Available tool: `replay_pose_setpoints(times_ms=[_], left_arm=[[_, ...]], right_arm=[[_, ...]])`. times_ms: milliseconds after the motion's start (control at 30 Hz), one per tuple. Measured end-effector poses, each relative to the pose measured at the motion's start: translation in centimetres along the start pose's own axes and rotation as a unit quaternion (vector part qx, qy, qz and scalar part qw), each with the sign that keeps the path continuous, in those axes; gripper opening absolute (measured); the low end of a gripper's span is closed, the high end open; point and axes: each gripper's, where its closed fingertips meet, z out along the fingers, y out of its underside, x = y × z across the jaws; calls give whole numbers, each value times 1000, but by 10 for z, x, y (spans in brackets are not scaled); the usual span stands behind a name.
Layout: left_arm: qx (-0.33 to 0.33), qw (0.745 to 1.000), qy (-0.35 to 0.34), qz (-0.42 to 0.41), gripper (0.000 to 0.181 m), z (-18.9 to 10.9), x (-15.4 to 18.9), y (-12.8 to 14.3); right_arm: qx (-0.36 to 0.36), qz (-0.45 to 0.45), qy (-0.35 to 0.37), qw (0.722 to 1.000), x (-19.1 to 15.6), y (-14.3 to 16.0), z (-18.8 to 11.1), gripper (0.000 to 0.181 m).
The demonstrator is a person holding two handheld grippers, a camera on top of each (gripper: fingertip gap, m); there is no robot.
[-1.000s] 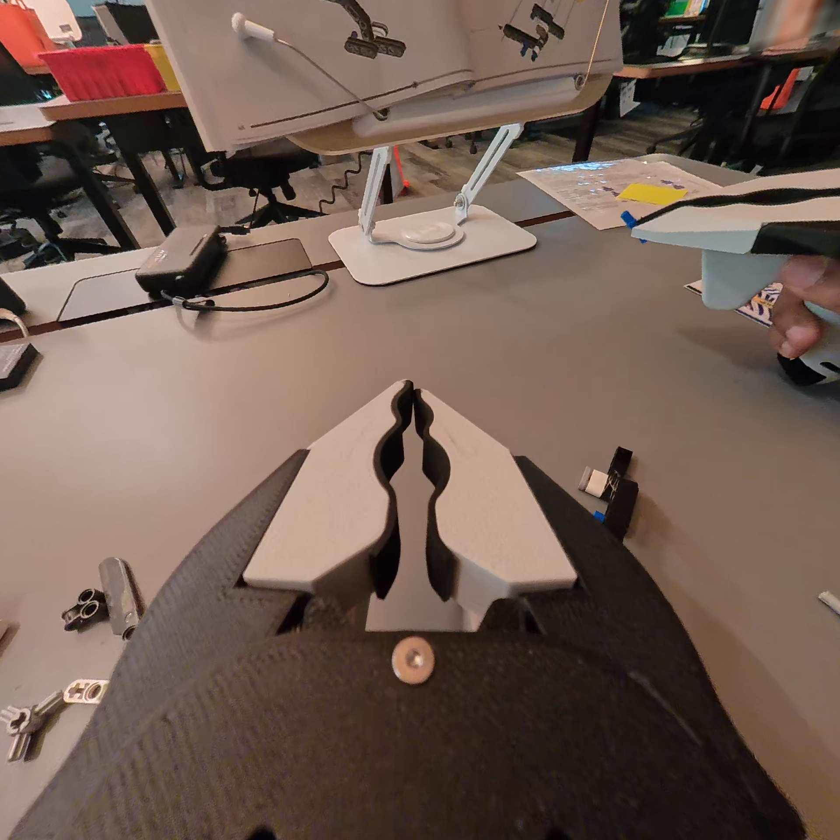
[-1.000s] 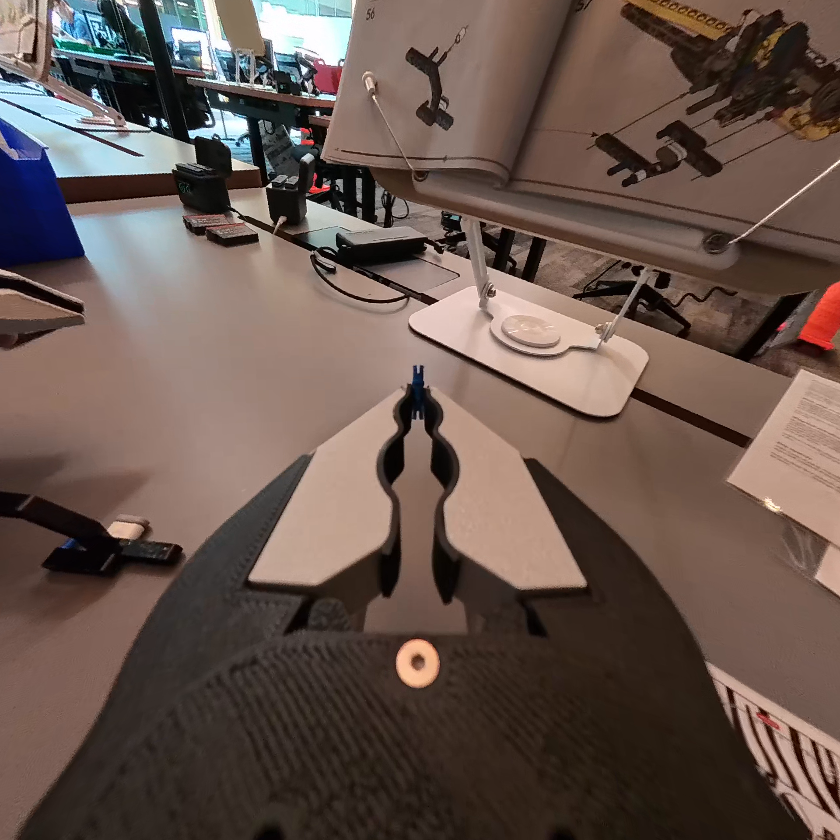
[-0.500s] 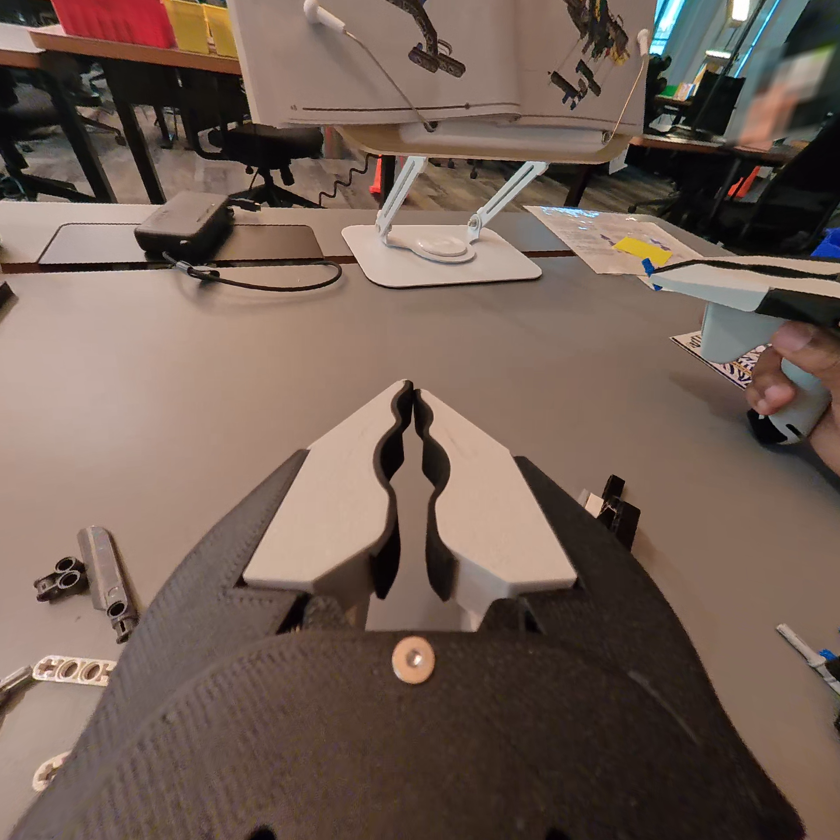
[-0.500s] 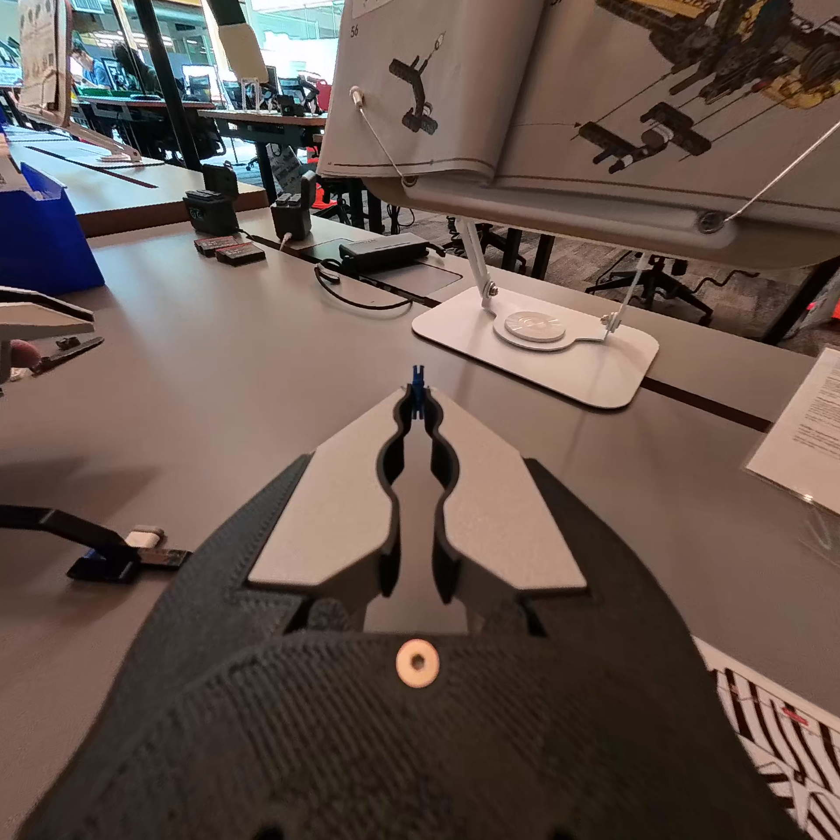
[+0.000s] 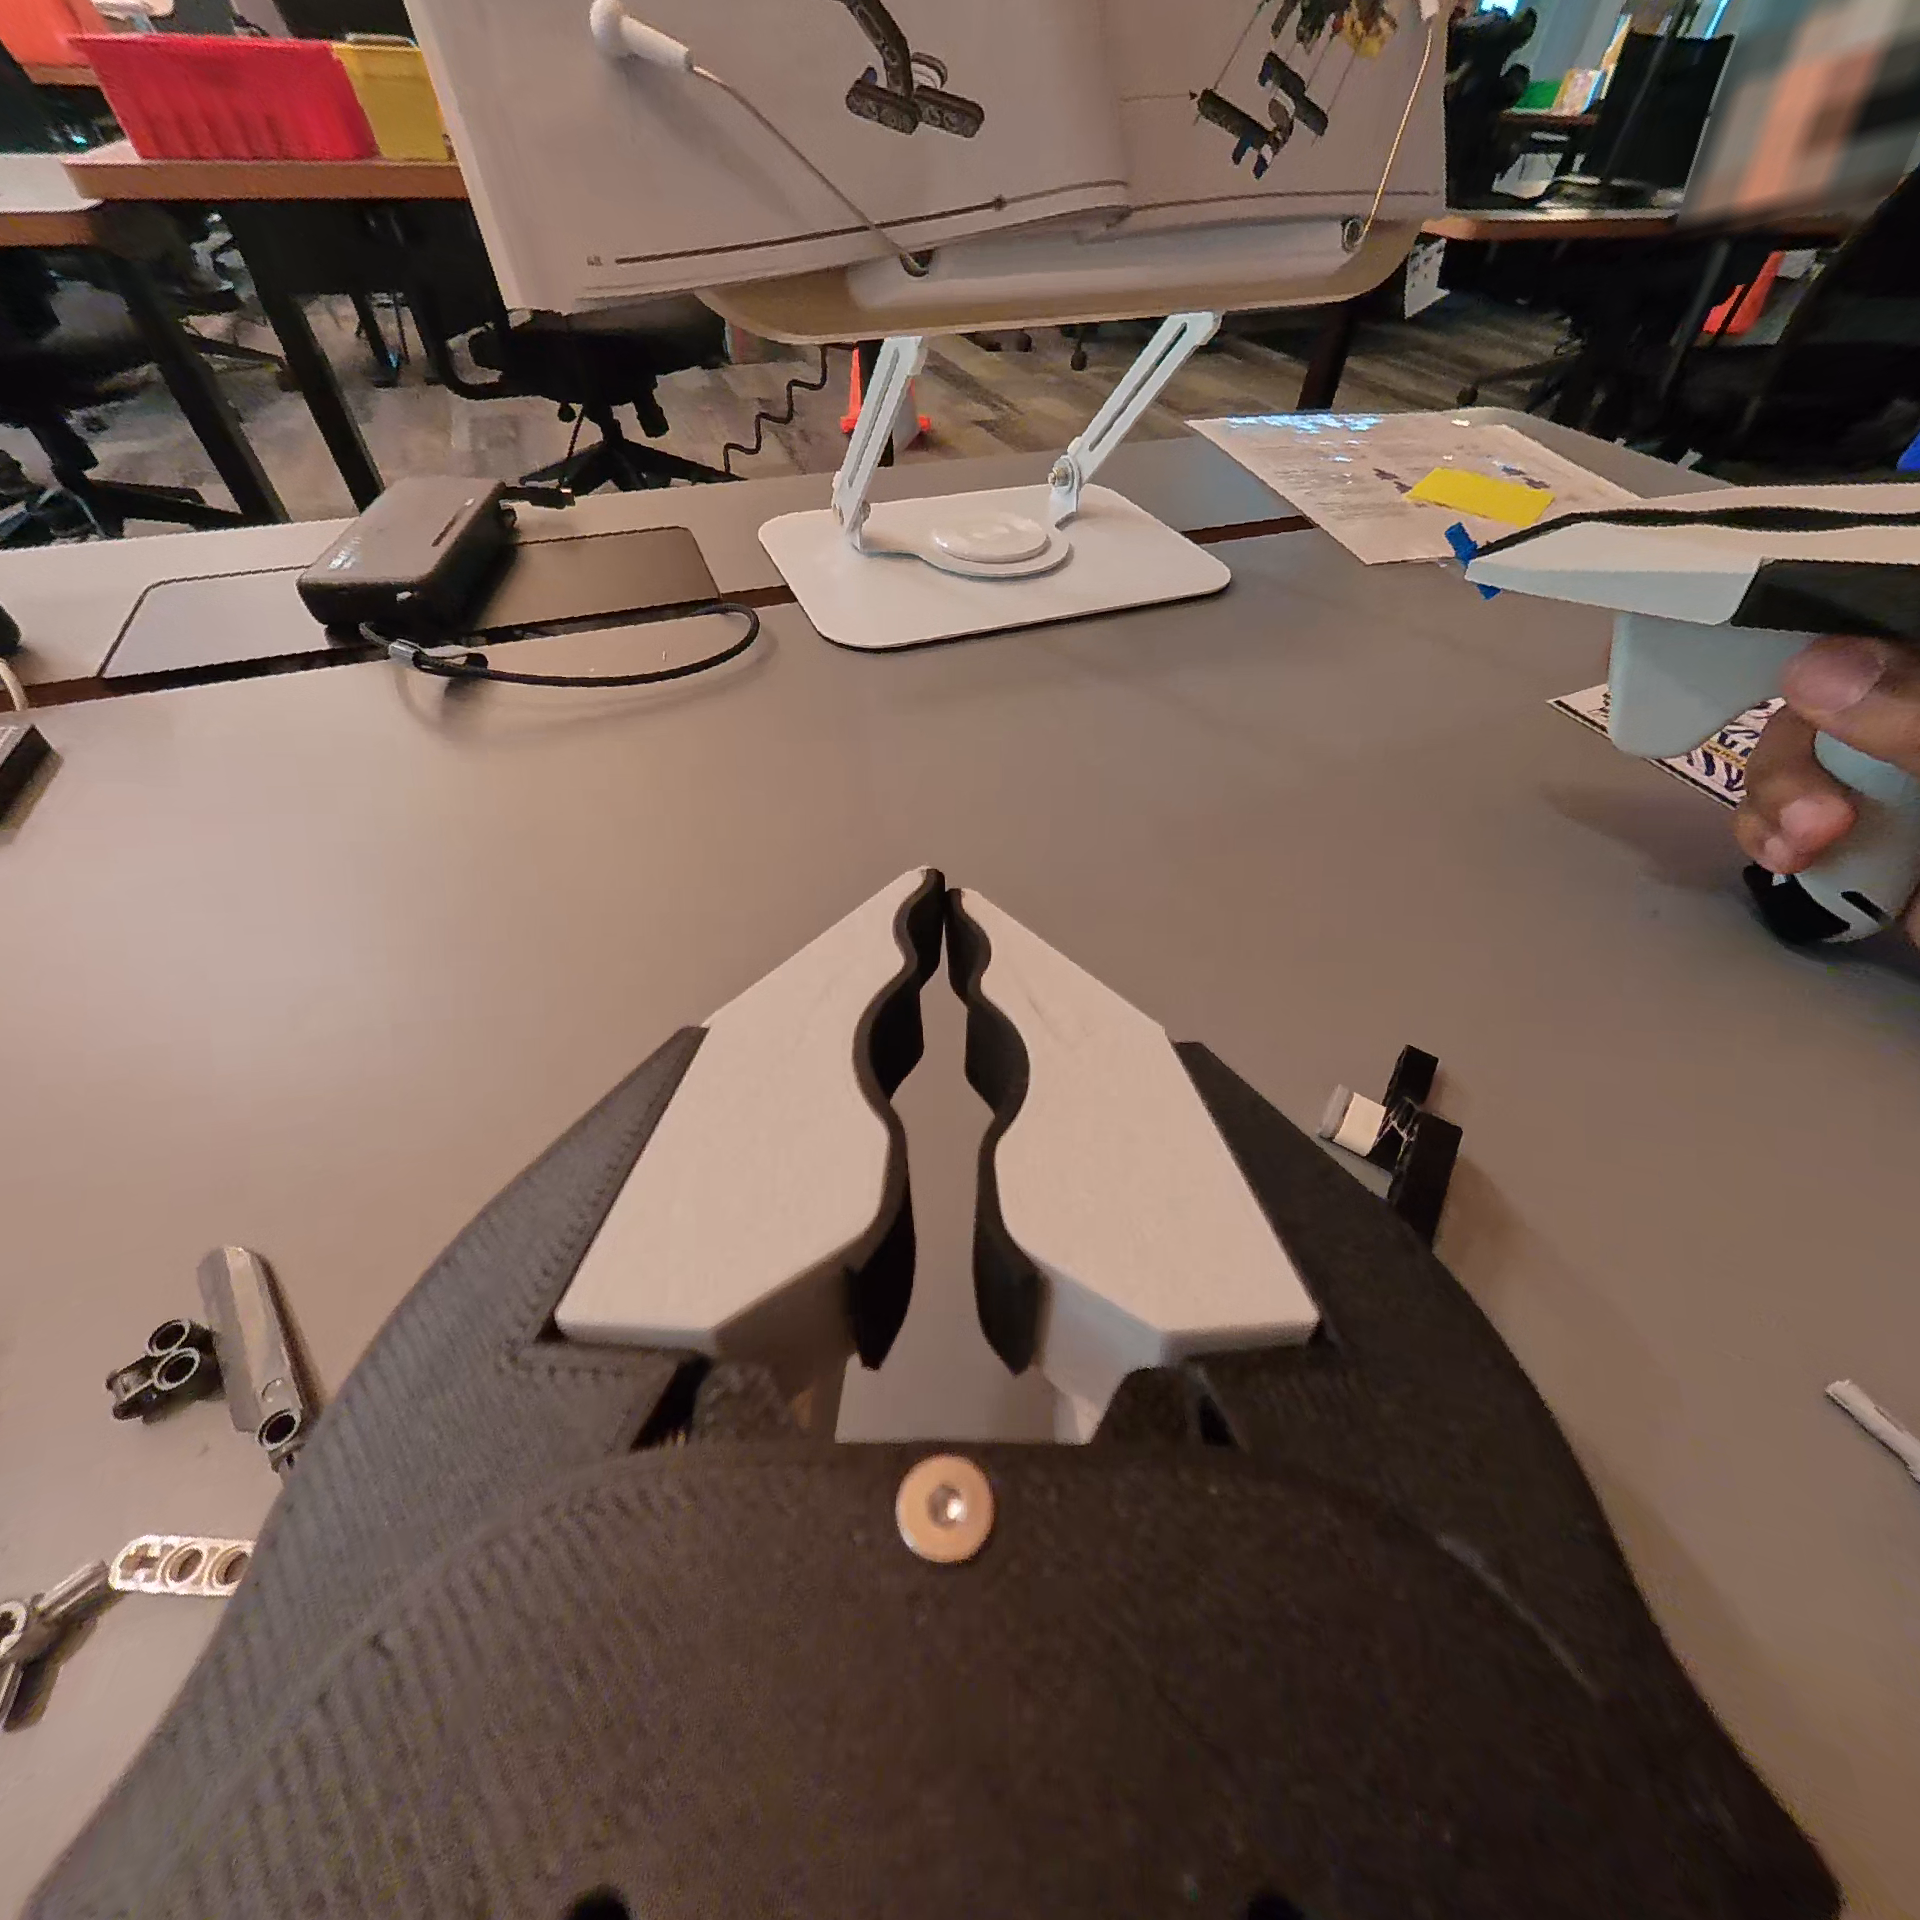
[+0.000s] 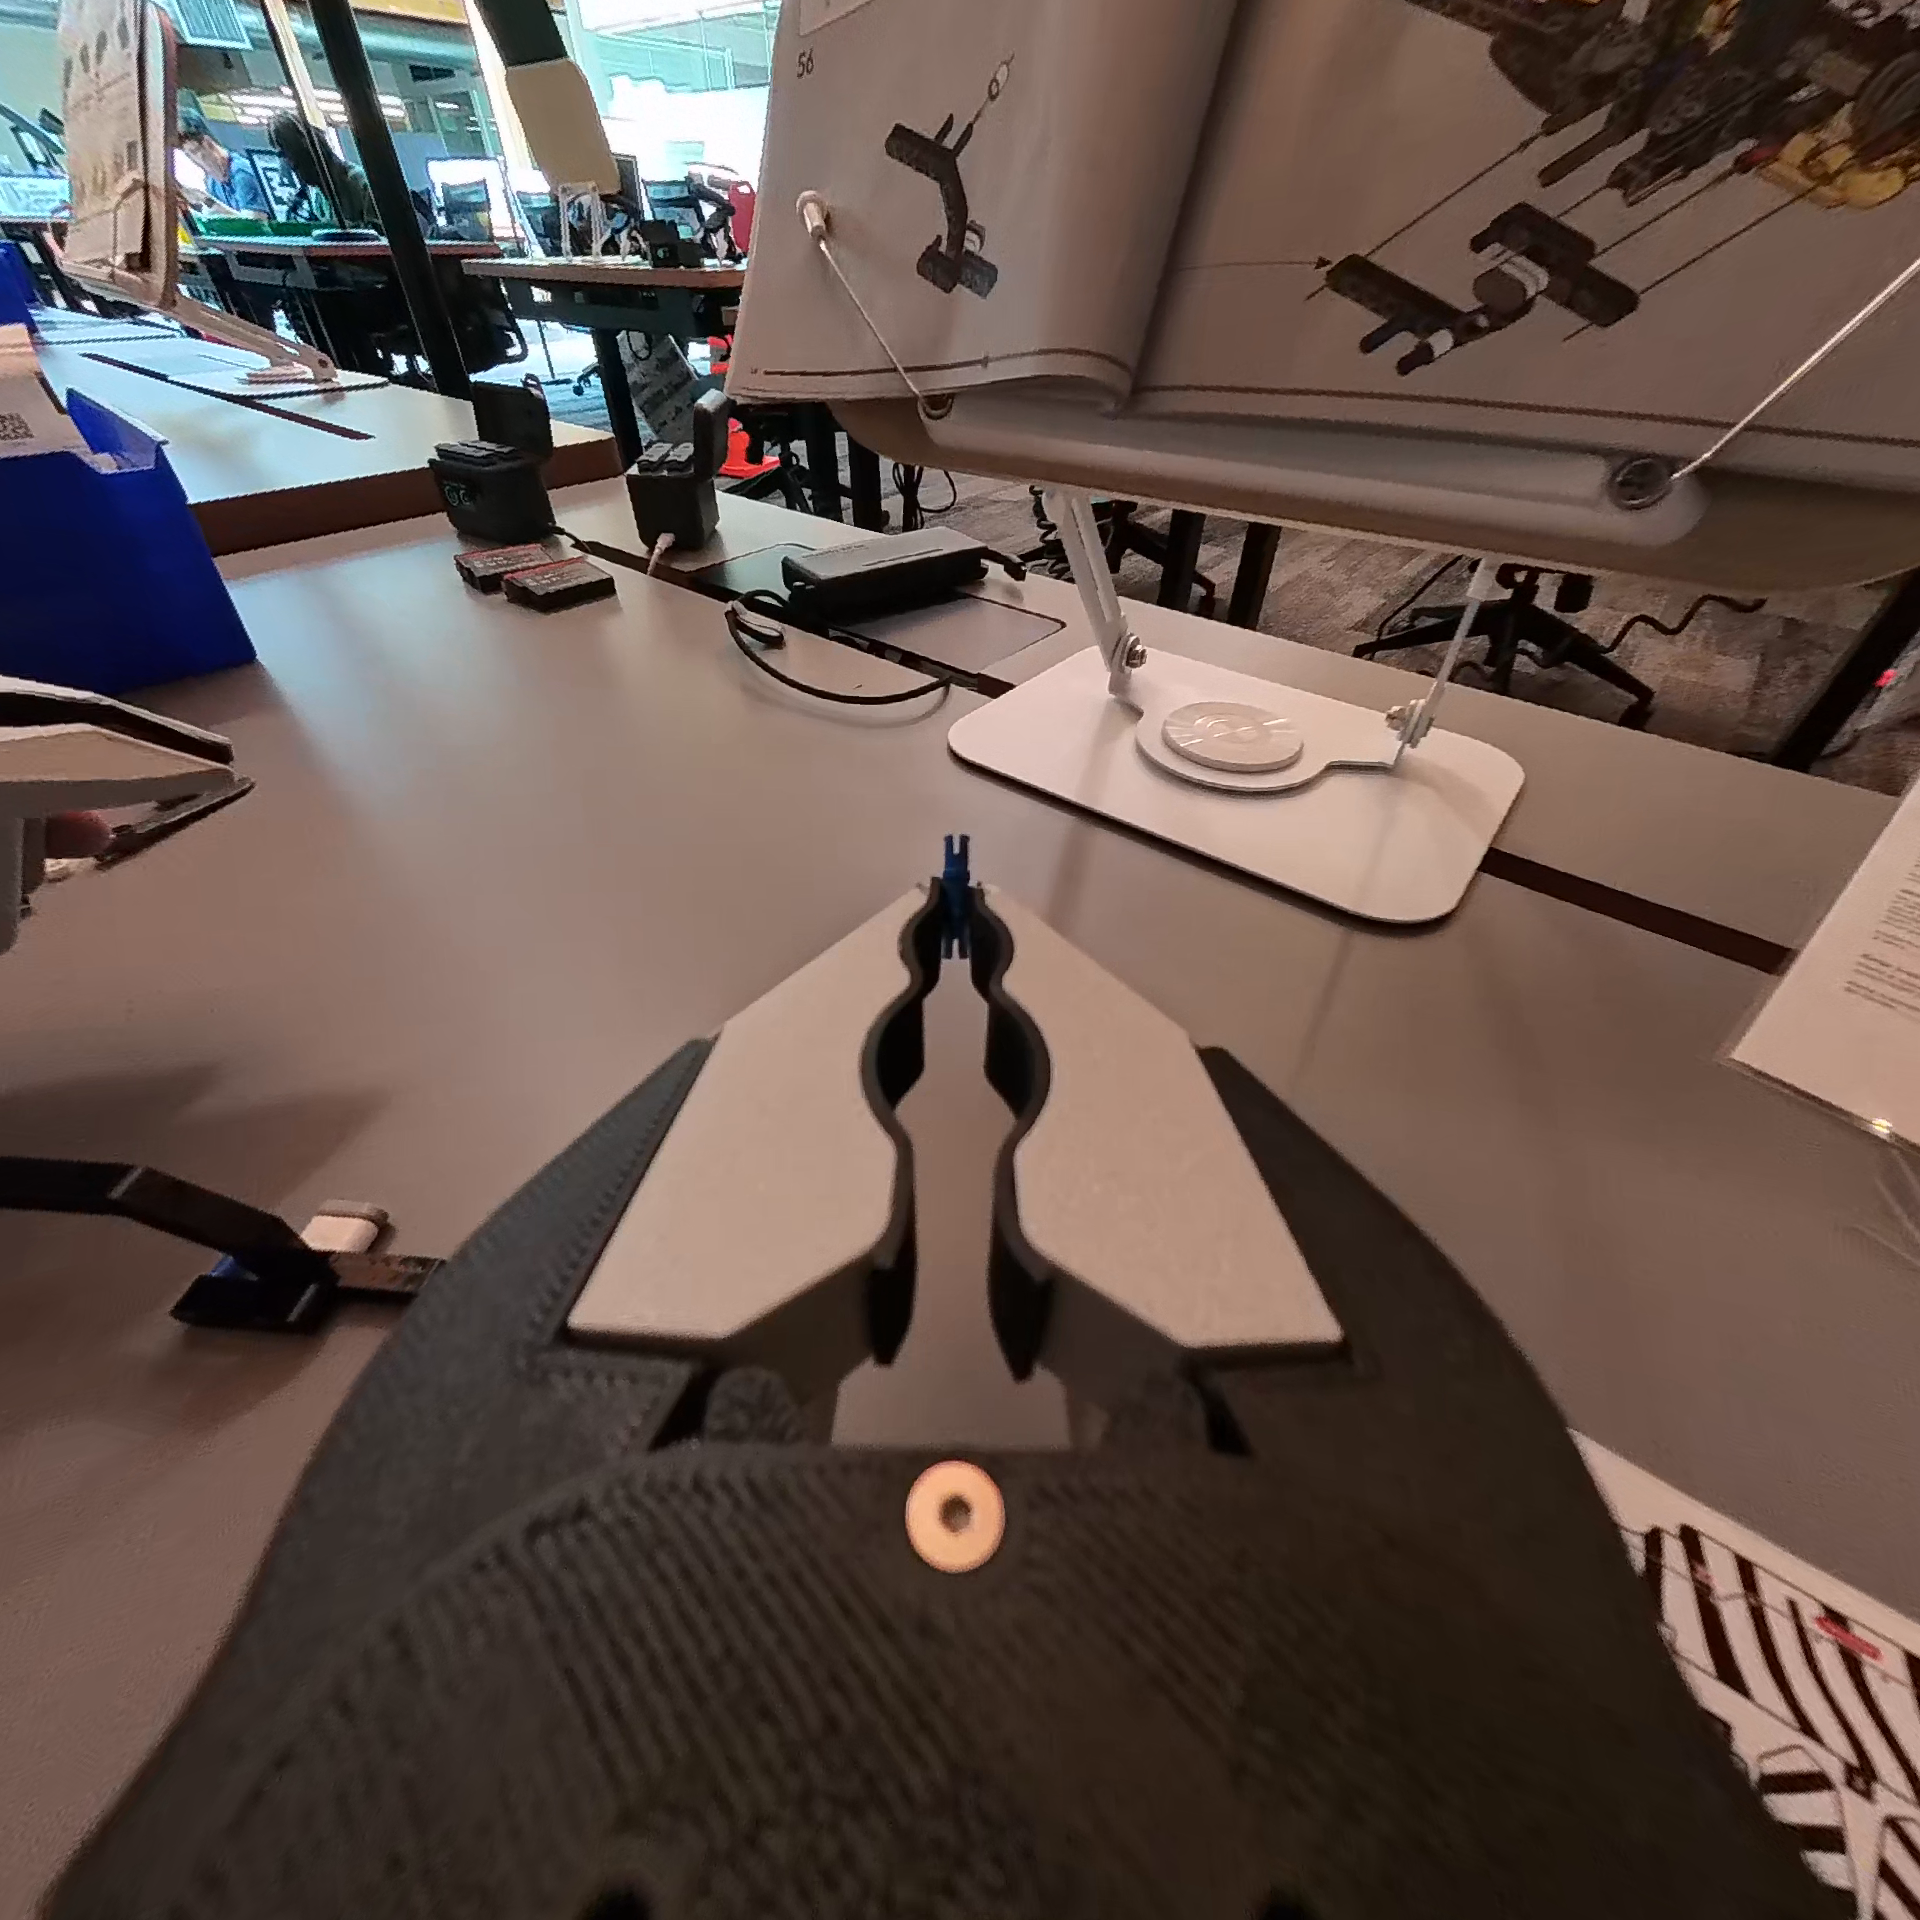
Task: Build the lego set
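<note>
My left gripper is shut and empty, held above the grey table. My right gripper is shut on a small blue pin that sticks out past its tips. The right gripper also shows at the right edge of the left wrist view, held by a hand. A black bent beam assembly with a white piece lies on the table at the left of the right wrist view. It also shows in the left wrist view, just right of my left gripper. The left gripper shows at the left edge of the right wrist view.
An open instruction book on a white stand is at the back. Loose grey and black parts lie at the left front. A black box with a cable, paper sheets and a blue bin are around.
Both gripper views have shifted a little over the table. The right gripper still holds the blue pin and the left gripper stays shut and empty.
</note>
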Motion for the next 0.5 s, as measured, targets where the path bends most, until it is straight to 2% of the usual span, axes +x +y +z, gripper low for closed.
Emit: replay_pose_setpoints(times_ms=[333,500], left_arm=[[1,1000,1,-8,0,0,-1,0],[-1,1000,-1,-4,0,0,-1,0]], right_arm=[[-2,2,-2,1000,0,1,0,2],[-27,-7,-24,999,-9,8,4,2]])
